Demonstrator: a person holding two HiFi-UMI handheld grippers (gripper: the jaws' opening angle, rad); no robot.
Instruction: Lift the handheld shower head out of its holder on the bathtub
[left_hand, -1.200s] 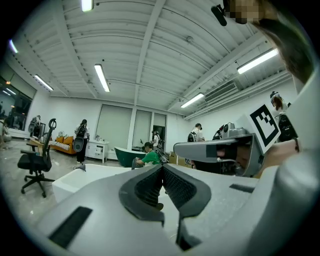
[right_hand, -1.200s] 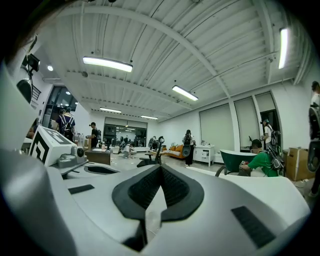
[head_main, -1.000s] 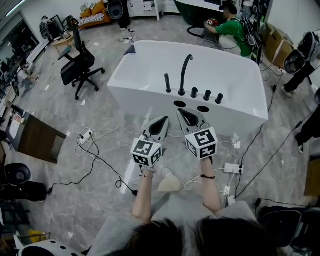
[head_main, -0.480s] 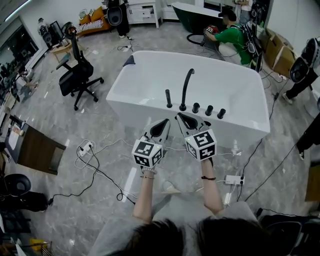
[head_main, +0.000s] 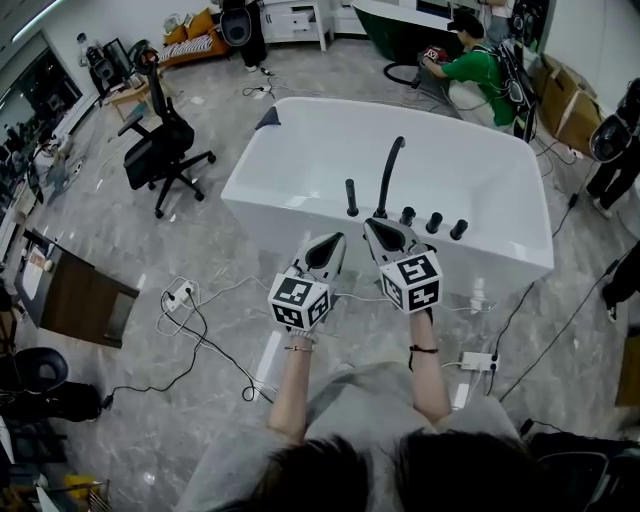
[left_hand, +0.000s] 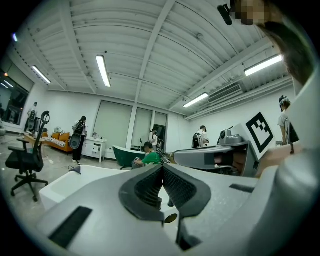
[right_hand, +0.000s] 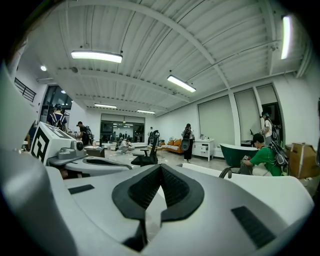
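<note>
The white bathtub (head_main: 300, 150) fills the middle of the head view. On its near rim stands the black handheld shower head (head_main: 351, 197), upright in its holder, left of the tall curved black spout (head_main: 390, 170) and three black knobs (head_main: 433, 222). My left gripper (head_main: 330, 243) is shut and empty, just short of the rim, below and slightly left of the shower head. My right gripper (head_main: 376, 228) is shut and empty too, its tip at the rim below the spout. In the gripper views, the left gripper (left_hand: 161, 168) and right gripper (right_hand: 160, 167) show their pads meeting. The spout (right_hand: 226, 171) shows at the right.
A black office chair (head_main: 165, 150) stands left of the tub. Cables and a power strip (head_main: 180, 295) lie on the grey floor at the left, another strip (head_main: 478, 360) at the right. A person in green (head_main: 480, 70) crouches beyond the tub. A brown cabinet (head_main: 80, 300) is at far left.
Both grippers have moved forward toward the tub's near rim, and the head view followed. Their tips now reach the rim by the fittings. Both stayed shut.
</note>
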